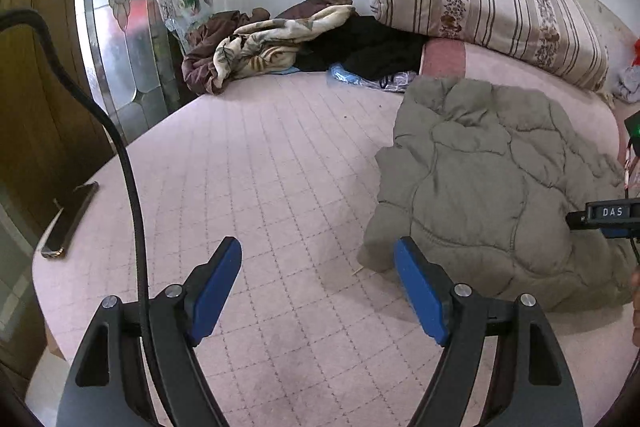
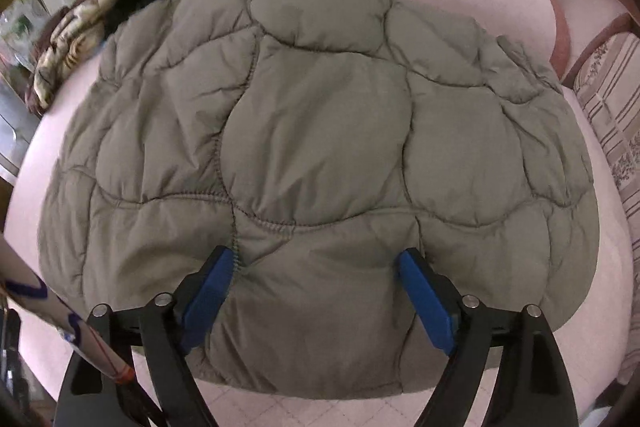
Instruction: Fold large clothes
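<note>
An olive-grey quilted puffer jacket (image 1: 492, 183) lies folded into a compact bundle on the pink bed sheet (image 1: 260, 167). My left gripper (image 1: 318, 251) is open and empty, hovering over bare sheet just left of the jacket's near corner. In the right wrist view the jacket (image 2: 316, 131) fills most of the frame. My right gripper (image 2: 316, 263) is open, its blue pads spread over the jacket's near edge, holding nothing. The right gripper's body shows at the right edge of the left wrist view (image 1: 608, 219).
A striped rolled quilt (image 1: 488, 7) lies along the far wall. A heap of blankets and dark clothes (image 1: 288, 43) sits at the far left corner. A phone (image 1: 70, 219) lies at the bed's left edge. A black cable (image 1: 132, 187) hangs in front.
</note>
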### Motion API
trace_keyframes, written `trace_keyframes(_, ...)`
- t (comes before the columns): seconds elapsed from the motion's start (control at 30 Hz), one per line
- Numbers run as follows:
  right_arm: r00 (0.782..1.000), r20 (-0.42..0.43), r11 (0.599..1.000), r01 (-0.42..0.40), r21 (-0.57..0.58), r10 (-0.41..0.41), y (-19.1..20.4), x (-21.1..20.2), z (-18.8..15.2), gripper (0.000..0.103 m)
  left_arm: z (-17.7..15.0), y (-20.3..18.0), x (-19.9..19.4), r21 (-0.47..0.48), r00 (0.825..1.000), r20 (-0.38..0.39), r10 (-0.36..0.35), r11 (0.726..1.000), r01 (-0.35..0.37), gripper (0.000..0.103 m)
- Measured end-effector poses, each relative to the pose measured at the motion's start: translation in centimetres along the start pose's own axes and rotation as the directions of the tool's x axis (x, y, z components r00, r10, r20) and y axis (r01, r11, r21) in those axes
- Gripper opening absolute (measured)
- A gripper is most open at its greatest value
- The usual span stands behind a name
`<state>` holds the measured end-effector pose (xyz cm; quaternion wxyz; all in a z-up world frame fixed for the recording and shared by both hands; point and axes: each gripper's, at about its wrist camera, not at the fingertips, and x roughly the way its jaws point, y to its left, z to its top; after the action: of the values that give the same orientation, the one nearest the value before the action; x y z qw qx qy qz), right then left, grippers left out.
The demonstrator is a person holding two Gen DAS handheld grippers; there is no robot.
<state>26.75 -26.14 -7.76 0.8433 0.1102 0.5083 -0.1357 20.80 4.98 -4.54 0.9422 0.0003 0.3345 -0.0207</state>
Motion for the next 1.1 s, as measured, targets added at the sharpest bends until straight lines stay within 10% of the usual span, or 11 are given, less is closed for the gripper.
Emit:
trace_keyframes(0.27,0.991,0.137,1.000,0.004,0.012,-0.006,0.8,-4.4,2.8,0.086,0.8,-0.2,0.6,-0.041,1.000,-0.001,-0.010,0.999,0.010,0.078)
trace_keyframes(0.47,0.987,0.157,0.997,0.048,-0.054,-0.039,4.3,-3.7,4.9,0.065,0.8,-0.8,0.8,-0.019,1.000,0.004,0.008,1.000,-0.008,0.078)
trace_keyframes(1.1,0.983,0.105,0.986,0.156,-0.064,-0.149,6.3,7.8,12.4,0.089,1.9,-0.9,5.7,-0.083,0.994,-0.097,0.041,0.995,-0.049,0.078)
